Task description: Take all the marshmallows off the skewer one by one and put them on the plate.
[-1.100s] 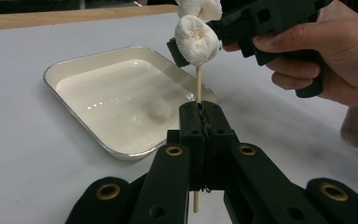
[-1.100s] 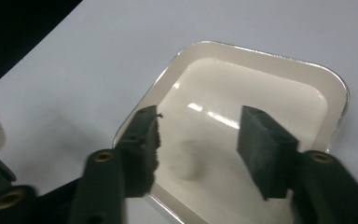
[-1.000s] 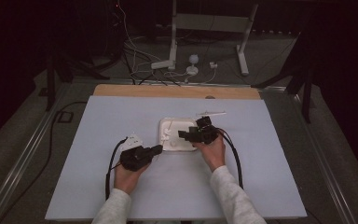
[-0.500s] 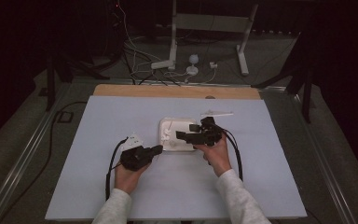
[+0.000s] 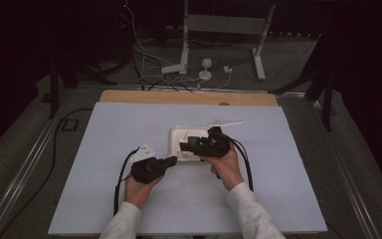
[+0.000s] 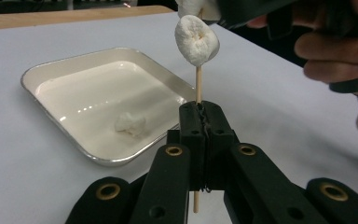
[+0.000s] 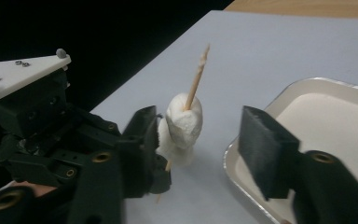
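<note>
Right tool (image 5: 186, 145) risen, jaws closing; skewer (image 6: 198, 86) tip hidden behind marshmallow (image 6: 196, 40).

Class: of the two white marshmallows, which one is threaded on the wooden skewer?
The marshmallow on the wooden skewer clamped in the left gripper; the other lies in the tray.

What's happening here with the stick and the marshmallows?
A person is threading marshmallows onto a thin wooden skewer. The left gripper has its black fingers clamped on the skewer, holding it upright. A puffy white marshmallow sits on it. The right gripper is around that marshmallow, its fingers just been closing, not yet pressing. One more small white marshmallow lies in the square white metal tray nearby.
</note>
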{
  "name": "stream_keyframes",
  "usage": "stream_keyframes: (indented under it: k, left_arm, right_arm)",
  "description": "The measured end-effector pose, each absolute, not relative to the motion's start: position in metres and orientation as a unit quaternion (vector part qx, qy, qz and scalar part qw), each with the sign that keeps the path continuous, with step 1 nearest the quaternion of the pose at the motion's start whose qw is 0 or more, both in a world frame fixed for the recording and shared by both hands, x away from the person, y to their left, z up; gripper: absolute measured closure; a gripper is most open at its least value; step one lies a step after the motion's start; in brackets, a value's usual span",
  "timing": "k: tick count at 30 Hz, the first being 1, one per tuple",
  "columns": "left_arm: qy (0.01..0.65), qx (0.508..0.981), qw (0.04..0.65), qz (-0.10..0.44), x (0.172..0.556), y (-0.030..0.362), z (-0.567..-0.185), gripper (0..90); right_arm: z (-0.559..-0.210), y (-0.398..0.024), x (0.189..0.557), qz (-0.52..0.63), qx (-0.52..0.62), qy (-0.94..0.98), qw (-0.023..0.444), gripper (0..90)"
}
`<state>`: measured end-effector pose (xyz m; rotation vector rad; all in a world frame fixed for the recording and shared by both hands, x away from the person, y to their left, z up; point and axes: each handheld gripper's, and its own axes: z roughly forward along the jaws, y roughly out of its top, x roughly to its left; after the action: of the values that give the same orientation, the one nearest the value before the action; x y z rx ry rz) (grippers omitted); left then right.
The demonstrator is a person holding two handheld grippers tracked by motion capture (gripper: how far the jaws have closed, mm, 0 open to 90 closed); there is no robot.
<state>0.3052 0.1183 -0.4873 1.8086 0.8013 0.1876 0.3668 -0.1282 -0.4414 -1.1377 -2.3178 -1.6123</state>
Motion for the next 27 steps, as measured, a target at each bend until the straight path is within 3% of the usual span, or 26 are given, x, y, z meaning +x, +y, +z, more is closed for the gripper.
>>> stream_keyframes:
  k: [6,9,27]
  left_arm:
    - [0.328,0.768,0.545,0.076,0.305,0.117,-0.488,90.0]
    - [0.324,0.770,0.545,0.075,0.305,0.117,-0.487,90.0]
    - [0.307,0.784,0.531,0.095,0.304,0.117,-0.486,90.0]
  right_arm:
    - [-0.444,-0.127,0.369,-0.538,-0.365,-0.755,0.091,71.8]
    - [-0.442,-0.126,0.368,-0.535,-0.358,-0.759,0.092,76.3]
    - [-0.418,-0.145,0.367,-0.565,-0.378,-0.733,0.037,80.0]
